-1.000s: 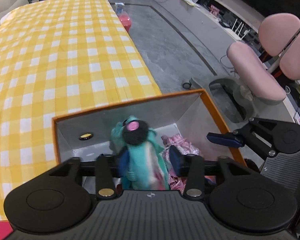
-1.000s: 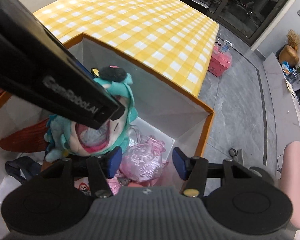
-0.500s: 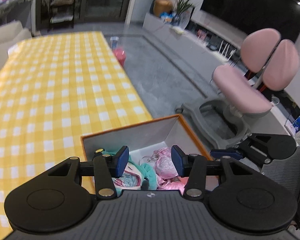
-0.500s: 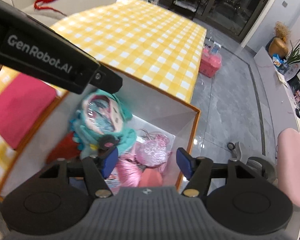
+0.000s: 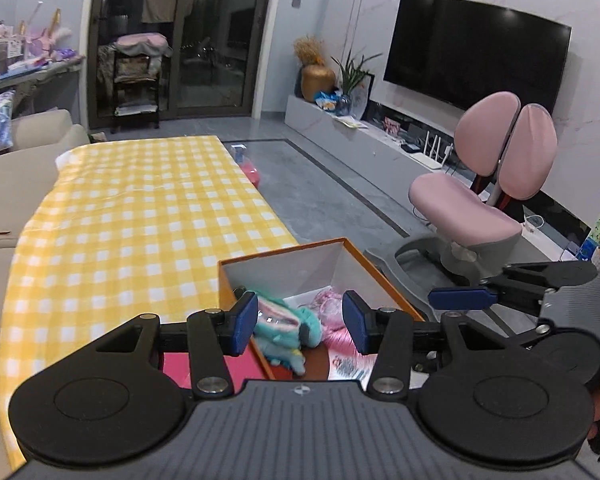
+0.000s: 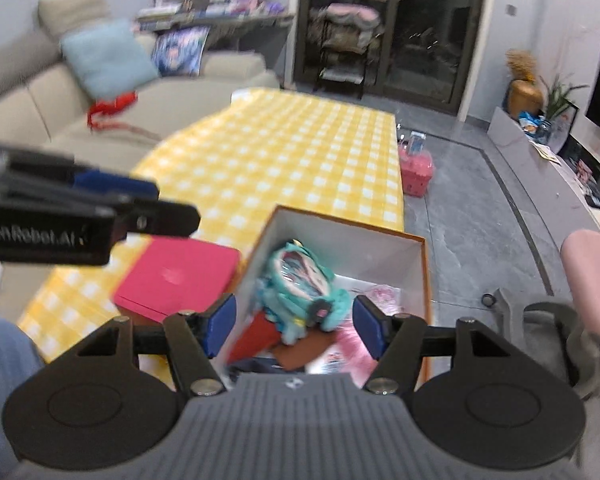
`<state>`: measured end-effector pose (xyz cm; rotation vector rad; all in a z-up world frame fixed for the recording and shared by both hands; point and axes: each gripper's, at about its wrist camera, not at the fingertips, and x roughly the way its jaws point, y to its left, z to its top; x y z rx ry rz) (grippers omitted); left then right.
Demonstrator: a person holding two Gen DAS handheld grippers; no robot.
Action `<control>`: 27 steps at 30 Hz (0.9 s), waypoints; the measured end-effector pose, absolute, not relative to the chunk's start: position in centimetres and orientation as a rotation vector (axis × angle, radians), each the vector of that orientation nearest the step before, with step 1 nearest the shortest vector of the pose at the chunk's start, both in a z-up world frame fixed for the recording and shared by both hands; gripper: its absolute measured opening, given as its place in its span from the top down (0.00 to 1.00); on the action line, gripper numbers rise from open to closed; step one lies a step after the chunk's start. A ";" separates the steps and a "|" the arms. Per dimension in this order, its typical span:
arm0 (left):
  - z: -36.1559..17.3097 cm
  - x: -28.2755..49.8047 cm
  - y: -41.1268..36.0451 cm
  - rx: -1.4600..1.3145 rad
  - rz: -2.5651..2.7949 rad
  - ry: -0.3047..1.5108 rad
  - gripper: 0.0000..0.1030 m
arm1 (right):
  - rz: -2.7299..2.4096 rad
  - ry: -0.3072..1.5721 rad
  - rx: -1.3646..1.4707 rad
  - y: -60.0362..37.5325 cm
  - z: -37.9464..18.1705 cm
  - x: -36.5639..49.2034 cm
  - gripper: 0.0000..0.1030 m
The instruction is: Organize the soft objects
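A teal plush doll (image 5: 284, 326) (image 6: 300, 280) lies inside an orange-rimmed box with white walls (image 5: 324, 264) (image 6: 352, 248), on top of pink shiny soft pieces (image 5: 328, 304) (image 6: 376, 294) and a red cloth (image 6: 256, 336). My left gripper (image 5: 300, 320) hangs open well above the box with nothing between its blue pads. High over the near end of the box, my right gripper (image 6: 295, 326) is open too and holds nothing. Each gripper shows at the edge of the other's view: the right one (image 5: 460, 298) and the left one (image 6: 116, 188).
The box stands at the near right corner of a table with a yellow checked cloth (image 5: 140, 232). A flat pink-red piece (image 6: 180, 276) lies beside the box. A pink chair (image 5: 480, 200) and a pink basket (image 6: 416, 168) are on the floor, a sofa (image 6: 60, 100) behind.
The left gripper let go of the teal plush, which now lies in the box. Both grippers rose and drew back from the box, and the views tilted up toward the room.
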<state>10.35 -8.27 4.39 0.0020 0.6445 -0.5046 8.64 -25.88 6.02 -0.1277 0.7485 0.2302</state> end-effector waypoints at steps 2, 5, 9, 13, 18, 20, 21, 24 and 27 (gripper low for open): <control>4.5 8.9 -7.1 0.000 -0.487 0.619 0.46 | 0.211 0.711 -0.101 -24.9 6.3 6.8 0.38; 4.4 7.1 -5.6 -0.001 -0.431 0.578 0.46 | 0.183 0.665 -0.047 -23.9 5.9 4.3 0.38; 3.7 4.5 -4.0 0.029 -0.348 0.504 0.46 | 0.130 0.617 0.003 -22.7 5.0 1.9 0.38; 2.6 2.9 -2.8 0.032 -0.293 0.497 0.46 | 0.066 0.596 0.033 -21.6 3.9 0.2 0.33; 0.4 1.4 -1.3 0.022 -0.174 0.487 0.46 | 0.037 0.539 0.017 -20.4 2.9 -1.6 0.28; -0.9 1.2 -1.0 0.055 -0.155 0.516 0.46 | 0.039 0.530 -0.017 -20.0 2.2 -1.8 0.21; -1.5 1.2 -1.0 0.059 -0.150 0.538 0.46 | 0.040 0.531 -0.028 -19.8 1.8 -1.8 0.21; -2.6 1.2 -0.8 0.046 -0.134 0.572 0.46 | 0.045 0.567 -0.031 -19.3 0.5 -1.4 0.21; -3.3 1.1 -0.6 0.053 -0.104 0.571 0.46 | 0.050 0.589 -0.044 -19.2 -0.5 -1.5 0.21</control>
